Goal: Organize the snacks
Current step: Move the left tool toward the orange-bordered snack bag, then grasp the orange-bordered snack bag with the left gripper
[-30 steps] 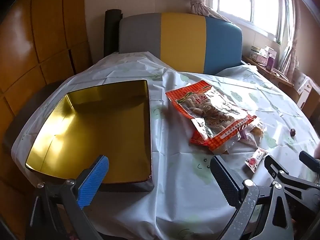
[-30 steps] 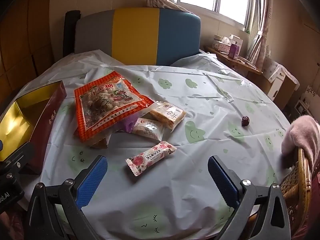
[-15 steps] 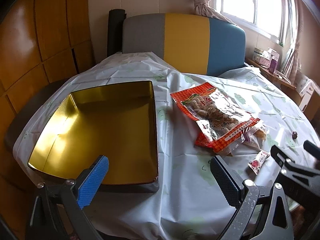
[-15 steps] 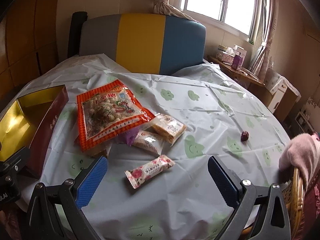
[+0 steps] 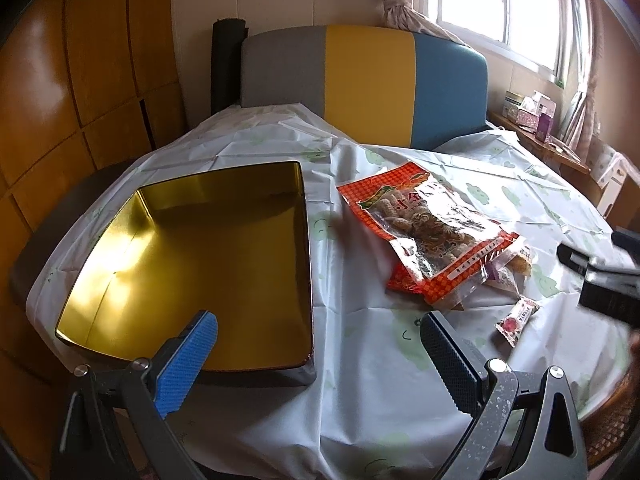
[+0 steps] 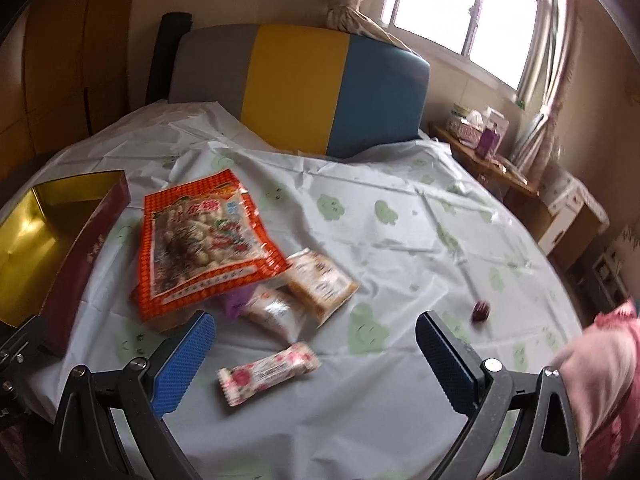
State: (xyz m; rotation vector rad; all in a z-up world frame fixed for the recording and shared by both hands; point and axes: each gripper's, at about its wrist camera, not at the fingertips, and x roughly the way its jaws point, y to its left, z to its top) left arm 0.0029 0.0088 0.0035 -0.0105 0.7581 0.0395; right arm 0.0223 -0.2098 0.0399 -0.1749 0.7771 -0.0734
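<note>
pink snack bar (image 6: 269,372) flat, long axis left-right, right gripper (image 6: 316,356) fingers apart, left gripper (image 5: 320,354) fingers apart

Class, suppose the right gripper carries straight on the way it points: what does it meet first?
Probably the pink-flowered snack packet, lying just ahead between the open jaws of the right gripper; depth is uncertain.

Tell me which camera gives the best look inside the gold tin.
The left wrist view: the gold tin lies open right ahead, its whole bare floor visible. The right wrist view catches only its corner and red outer wall at the frame's left edge.
</note>
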